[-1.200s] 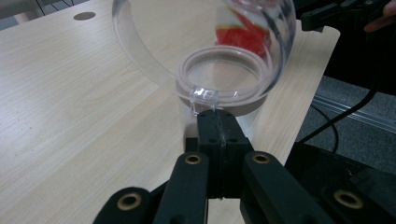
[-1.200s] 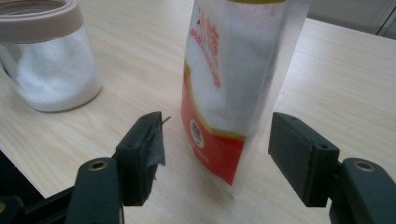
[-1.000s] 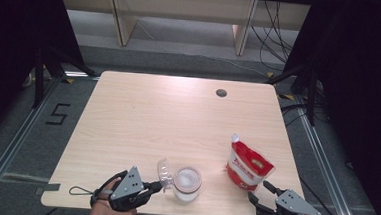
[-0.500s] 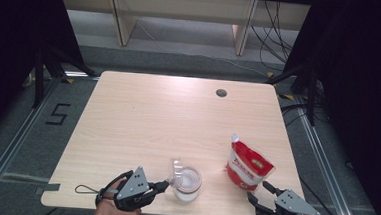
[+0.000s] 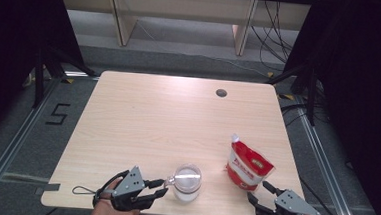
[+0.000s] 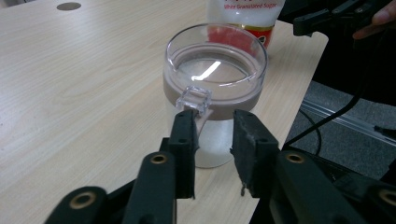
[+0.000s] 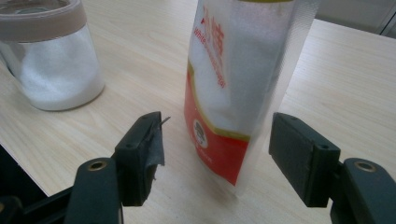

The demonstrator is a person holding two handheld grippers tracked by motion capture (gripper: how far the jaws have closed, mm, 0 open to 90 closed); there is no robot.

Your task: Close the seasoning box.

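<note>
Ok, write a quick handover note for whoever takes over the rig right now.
Left gripper: jaws have just been opening, now apart at the lid tab of the clear glass jar with the brown band; nothing gripped.
Right gripper: jaws open either side of the red-and-white sugar pouch, not pressing it.
Both stand upright near the wooden table's front edge, the jar holding white granules.
Done: lid lies flat on the jar.
Left: probably picking up the pouch.

In the right gripper view, the top of the sugar bag (image 7: 238, 84) is cut off by the picture's edge, and so is the top of the jar (image 7: 49, 56). The small words on the bag are too blurry to read. In the high view, the person's hands run off the bottom edge.
</note>
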